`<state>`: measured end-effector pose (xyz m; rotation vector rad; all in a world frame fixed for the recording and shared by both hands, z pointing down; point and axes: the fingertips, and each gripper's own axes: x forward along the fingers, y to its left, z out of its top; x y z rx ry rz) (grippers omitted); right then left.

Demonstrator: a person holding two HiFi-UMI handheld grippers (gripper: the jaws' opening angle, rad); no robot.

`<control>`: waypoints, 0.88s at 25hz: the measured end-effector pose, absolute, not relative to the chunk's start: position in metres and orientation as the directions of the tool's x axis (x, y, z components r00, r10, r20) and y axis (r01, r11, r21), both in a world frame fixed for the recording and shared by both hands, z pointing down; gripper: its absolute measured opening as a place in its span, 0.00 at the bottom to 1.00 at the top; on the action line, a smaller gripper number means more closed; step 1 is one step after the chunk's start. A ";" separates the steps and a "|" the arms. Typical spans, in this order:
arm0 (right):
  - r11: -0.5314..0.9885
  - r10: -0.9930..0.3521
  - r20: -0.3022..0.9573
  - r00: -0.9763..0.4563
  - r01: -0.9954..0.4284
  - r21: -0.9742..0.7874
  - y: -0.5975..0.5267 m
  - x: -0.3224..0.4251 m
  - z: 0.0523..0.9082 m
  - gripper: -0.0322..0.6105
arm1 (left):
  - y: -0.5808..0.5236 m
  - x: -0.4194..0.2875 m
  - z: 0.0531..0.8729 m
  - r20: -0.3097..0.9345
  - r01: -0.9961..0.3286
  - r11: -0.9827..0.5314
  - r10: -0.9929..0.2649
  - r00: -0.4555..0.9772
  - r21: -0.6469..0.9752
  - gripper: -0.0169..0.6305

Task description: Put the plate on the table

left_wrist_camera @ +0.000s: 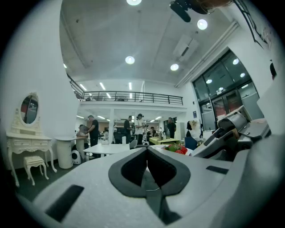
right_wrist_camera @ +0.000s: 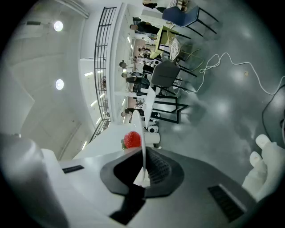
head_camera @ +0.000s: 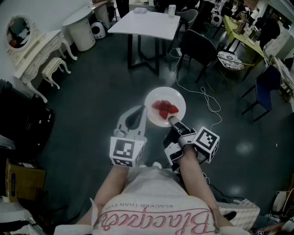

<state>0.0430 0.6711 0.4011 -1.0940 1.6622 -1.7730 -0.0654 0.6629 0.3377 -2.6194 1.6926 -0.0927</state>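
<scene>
A white plate (head_camera: 154, 117) with red strawberries (head_camera: 165, 109) hangs above the dark floor in the head view. My right gripper (head_camera: 173, 120) is shut on its near rim. The right gripper view shows the plate edge-on (right_wrist_camera: 143, 147) between the pads, with one strawberry (right_wrist_camera: 132, 139) beside it. Just left of the plate my left gripper (head_camera: 138, 110) is shut and holds nothing; in its own view the pads (left_wrist_camera: 147, 167) meet, and the strawberries (left_wrist_camera: 178, 150) show to the right. The white table (head_camera: 147, 23) stands farther ahead.
A cup (head_camera: 172, 10) stands on the white table. A black chair (head_camera: 200, 46) is right of it, and a white cable (head_camera: 206, 98) runs over the floor past the plate. A white vanity (head_camera: 34, 50) with a stool (head_camera: 53, 69) stands at left, a blue chair (head_camera: 266, 82) at right.
</scene>
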 end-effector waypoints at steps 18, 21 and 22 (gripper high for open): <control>-0.153 -0.736 0.262 -0.624 -0.224 -0.963 0.657 0.058 0.419 0.07 | 0.650 -0.048 0.348 0.029 -0.931 -0.361 -0.933 0.360 -0.048 0.03; -0.144 -0.736 0.251 -0.629 -0.218 -0.965 0.649 0.060 0.421 0.07 | 0.647 -0.046 0.353 0.031 -0.935 -0.351 -0.936 0.350 -0.050 0.03; -0.142 -0.738 0.246 -0.629 -0.212 -0.967 0.645 0.060 0.421 0.07 | 0.643 -0.046 0.354 0.034 -0.936 -0.349 -0.937 0.348 -0.050 0.03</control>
